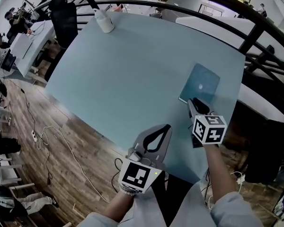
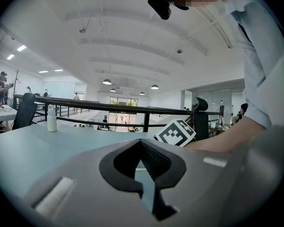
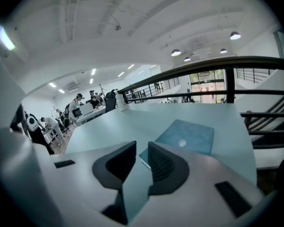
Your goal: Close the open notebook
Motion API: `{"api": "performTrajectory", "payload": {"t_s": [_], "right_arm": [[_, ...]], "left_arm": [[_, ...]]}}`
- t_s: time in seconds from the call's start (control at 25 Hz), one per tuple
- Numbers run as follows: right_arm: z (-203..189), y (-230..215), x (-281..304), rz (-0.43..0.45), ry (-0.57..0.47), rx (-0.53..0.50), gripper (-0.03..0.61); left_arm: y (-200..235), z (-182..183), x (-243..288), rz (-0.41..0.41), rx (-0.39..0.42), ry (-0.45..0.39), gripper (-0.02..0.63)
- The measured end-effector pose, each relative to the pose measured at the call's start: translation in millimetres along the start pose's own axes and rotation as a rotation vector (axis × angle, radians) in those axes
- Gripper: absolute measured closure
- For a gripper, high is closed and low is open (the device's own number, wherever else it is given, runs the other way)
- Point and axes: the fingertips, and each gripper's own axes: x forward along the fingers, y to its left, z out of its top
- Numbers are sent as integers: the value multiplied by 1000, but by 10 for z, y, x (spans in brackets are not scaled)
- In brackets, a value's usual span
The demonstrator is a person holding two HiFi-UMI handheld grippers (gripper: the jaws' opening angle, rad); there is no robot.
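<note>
Notebook [image 1: 200, 84] lies flat on the table's [image 1: 132, 70] right side with its cover up, and to my eye it is already shut. It sits straight ahead of my right gripper [image 1: 195, 103], whose tips are at its near edge. Its long axis runs away from me, leaning slightly right. The right jaws stand apart with nothing between them. My left gripper [image 1: 166, 126], tips together and empty, is farther off to the left, so any follow-up falls to the right hand.
</note>
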Motion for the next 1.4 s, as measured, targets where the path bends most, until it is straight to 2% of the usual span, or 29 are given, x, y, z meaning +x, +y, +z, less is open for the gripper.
{"api": "performTrajectory", "payload": {"t_s": [0.12,0.52,0.76,1.28,1.4], "right_arm": [[180,19,-243,-32,-53,-34,552],[590,243,-1042,-31,-250,-81,569],[603,325,-1374,-78,-271,-138,574],[611,454,-1835,-139,-343,-146,577],[604,480,-1876,-152,-348,-138,577]], "left_arm": [[-34,110,17,-25,8,-14,609],[-214,304,32,-99,61,-47,609],[-250,357,-2,-131,83,-48,609],[-445,430,-123,-201,128,-75,609],[-451,453,-150,-205,113,-70,609]]}}
